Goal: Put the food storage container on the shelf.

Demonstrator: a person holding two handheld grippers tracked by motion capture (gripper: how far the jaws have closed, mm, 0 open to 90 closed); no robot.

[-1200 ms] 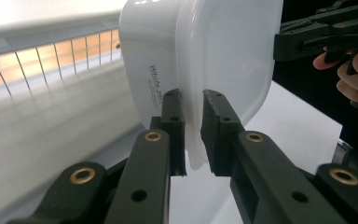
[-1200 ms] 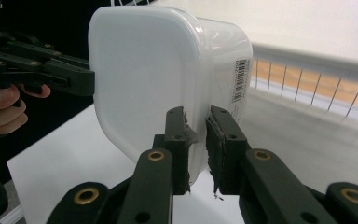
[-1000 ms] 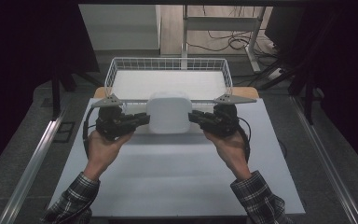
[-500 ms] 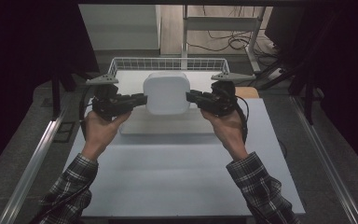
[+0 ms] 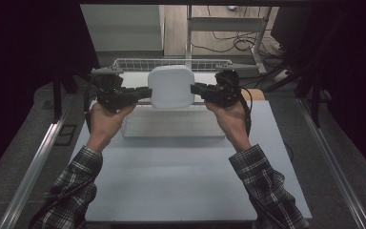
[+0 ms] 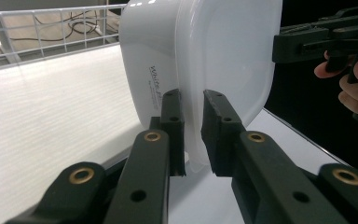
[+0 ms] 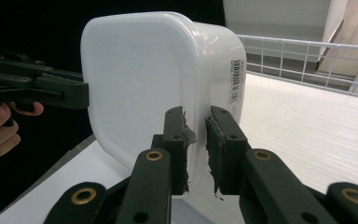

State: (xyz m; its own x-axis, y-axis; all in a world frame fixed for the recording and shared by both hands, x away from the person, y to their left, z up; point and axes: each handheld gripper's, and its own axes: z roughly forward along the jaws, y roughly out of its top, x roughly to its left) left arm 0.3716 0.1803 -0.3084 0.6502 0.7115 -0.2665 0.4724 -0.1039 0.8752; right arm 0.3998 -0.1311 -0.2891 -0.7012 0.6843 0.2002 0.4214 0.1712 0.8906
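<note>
**White container held aloft between two claws**

High view: the white container [image 5: 171,86] hangs above the worktop [image 5: 181,176], in front of the wire basket [image 5: 171,63] at 12 o'clock. The left claw [image 5: 145,92] grips its rim at 9 o'clock; the right claw [image 5: 196,89] grips the rim at 3 o'clock. Left gripper view: the jaws stand narrow, pads pressed on either side of the container's thin rim [image 6: 191,116]. Right gripper view: the jaws are likewise narrow, clamped on the rim beside a barcode label [image 7: 235,79]. A flat white board [image 5: 171,126] lies beneath the container.
</note>
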